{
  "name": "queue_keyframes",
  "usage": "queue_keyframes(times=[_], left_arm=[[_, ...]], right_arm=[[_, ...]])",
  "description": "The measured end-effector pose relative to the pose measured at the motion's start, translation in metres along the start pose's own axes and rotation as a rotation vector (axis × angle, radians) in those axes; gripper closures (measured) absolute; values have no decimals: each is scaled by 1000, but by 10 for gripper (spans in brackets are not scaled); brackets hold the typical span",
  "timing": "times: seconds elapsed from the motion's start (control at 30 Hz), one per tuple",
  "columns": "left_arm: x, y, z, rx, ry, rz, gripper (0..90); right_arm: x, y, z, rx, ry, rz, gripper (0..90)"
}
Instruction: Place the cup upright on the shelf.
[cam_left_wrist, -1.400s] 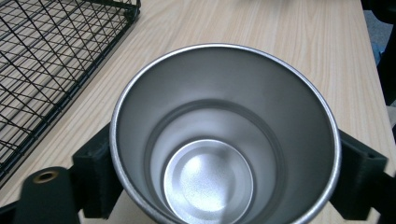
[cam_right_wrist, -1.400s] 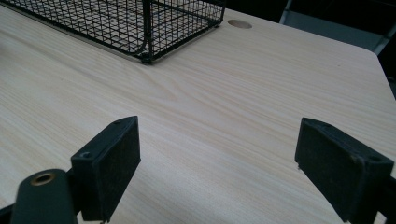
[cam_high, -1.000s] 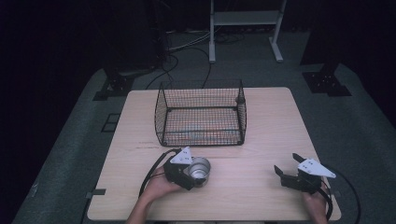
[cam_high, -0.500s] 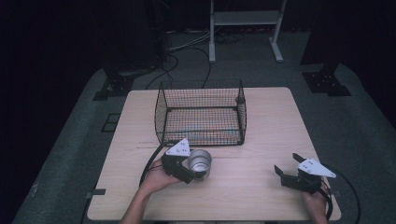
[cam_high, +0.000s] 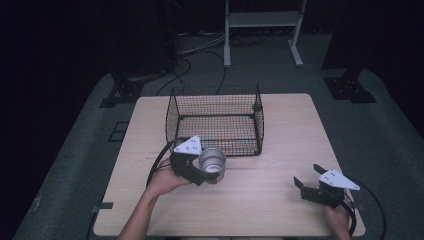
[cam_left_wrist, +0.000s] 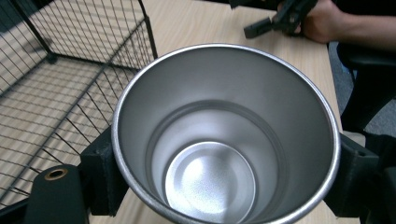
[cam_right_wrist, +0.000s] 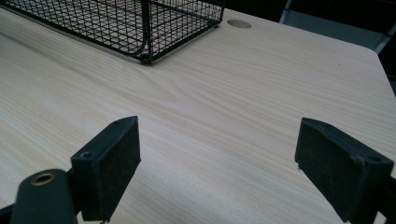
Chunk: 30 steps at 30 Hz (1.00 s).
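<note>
Since a second ago our left gripper (cam_high: 202, 170) has carried the steel cup (cam_high: 212, 164) forward across the table (cam_high: 280, 140), from a spot nearer the front edge to one just in front of the wire basket (cam_high: 215, 122). The cup has also turned: earlier its mouth faced sideways, and now it opens upward toward the high camera. Our right gripper (cam_high: 311, 181) has not shifted.

In the left gripper view we look straight down into the cup (cam_left_wrist: 224, 140), its brushed inside and round bottom plain to see. The two black jaws press against its outer wall, one on each side, so the left gripper (cam_left_wrist: 224, 182) is clamped on the cup. The basket's near wall (cam_left_wrist: 70, 70) stands just beside the cup on the left of that view, and the cup is outside the basket. Whether the cup's base touches the table we cannot tell.

Our right gripper (cam_right_wrist: 217, 172) sits low near the table's front right corner, well apart from the cup. Its jaws stand wide apart with only bare wood (cam_right_wrist: 261, 93) between them, and a corner of the basket (cam_right_wrist: 144, 28) shows beyond.
</note>
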<state>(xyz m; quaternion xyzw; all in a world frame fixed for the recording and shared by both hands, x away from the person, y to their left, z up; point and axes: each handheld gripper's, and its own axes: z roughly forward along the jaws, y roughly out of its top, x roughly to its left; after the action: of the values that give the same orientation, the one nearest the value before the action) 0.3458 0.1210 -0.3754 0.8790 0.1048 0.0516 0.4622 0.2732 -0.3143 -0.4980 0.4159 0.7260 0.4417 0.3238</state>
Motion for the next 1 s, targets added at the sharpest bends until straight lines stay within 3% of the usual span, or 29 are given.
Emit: queue_keyframes(times=[0.3, 0.57, 0.77, 1.0], left_arm=[[13, 24, -12, 10, -9, 20, 176], [23, 44, -14, 53, -9, 49, 177], [32, 59, -18, 41, -14, 50, 177], [39, 76, -20, 68, -7, 69, 177]], right_arm=[[0, 0, 0, -3, 1, -1, 135], [0, 0, 0, -4, 2, 0, 135], [0, 0, 0, -4, 4, 2, 134], [0, 0, 0, -7, 6, 1, 135]])
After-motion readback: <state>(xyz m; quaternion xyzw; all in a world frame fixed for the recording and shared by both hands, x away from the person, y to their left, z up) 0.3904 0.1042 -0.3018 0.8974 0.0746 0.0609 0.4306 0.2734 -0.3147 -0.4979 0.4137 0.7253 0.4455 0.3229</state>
